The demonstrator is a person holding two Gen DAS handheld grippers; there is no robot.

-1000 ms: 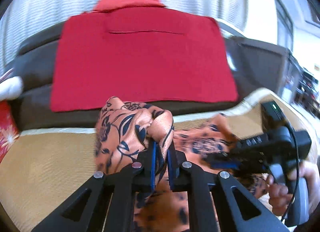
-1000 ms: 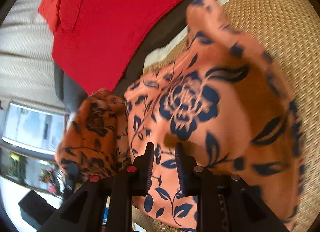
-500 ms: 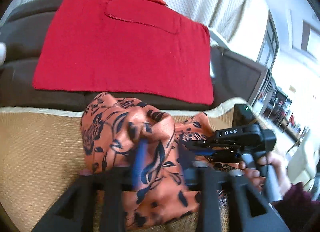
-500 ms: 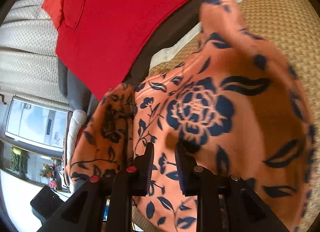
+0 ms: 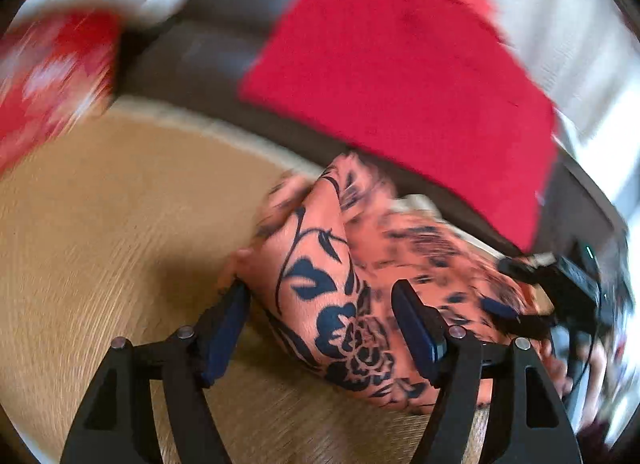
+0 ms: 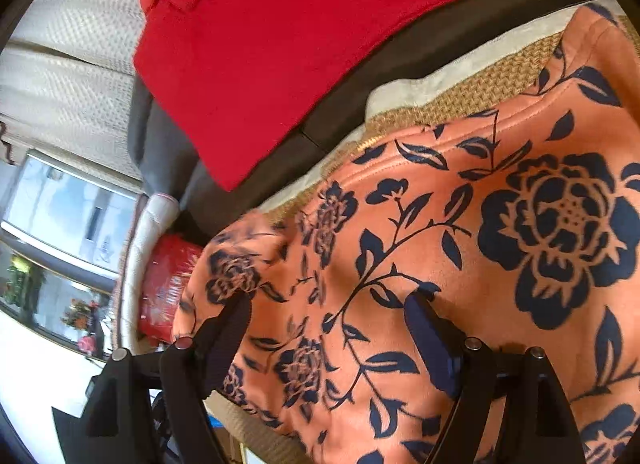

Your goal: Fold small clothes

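An orange garment with a dark blue flower print (image 5: 332, 296) lies bunched on a tan woven mat (image 5: 120, 224). My left gripper (image 5: 320, 304) is open, its jaws wide apart on either side of a fold of the garment. In the right wrist view the same garment (image 6: 460, 264) lies spread flatter on the mat. My right gripper (image 6: 328, 304) is open over the cloth, jaws wide apart. The right gripper also shows at the right edge of the left wrist view (image 5: 560, 284).
A red cloth (image 5: 400, 64) (image 6: 300, 44) lies over a dark sofa back (image 5: 208, 36) behind the mat. A red patterned item (image 5: 44, 76) sits at the far left. A window (image 6: 60, 224) shows at the left of the right wrist view.
Both grippers have opened and let go of the orange garment. The left wrist view has swung to the right and is blurred. The garment now lies lower on the mat.
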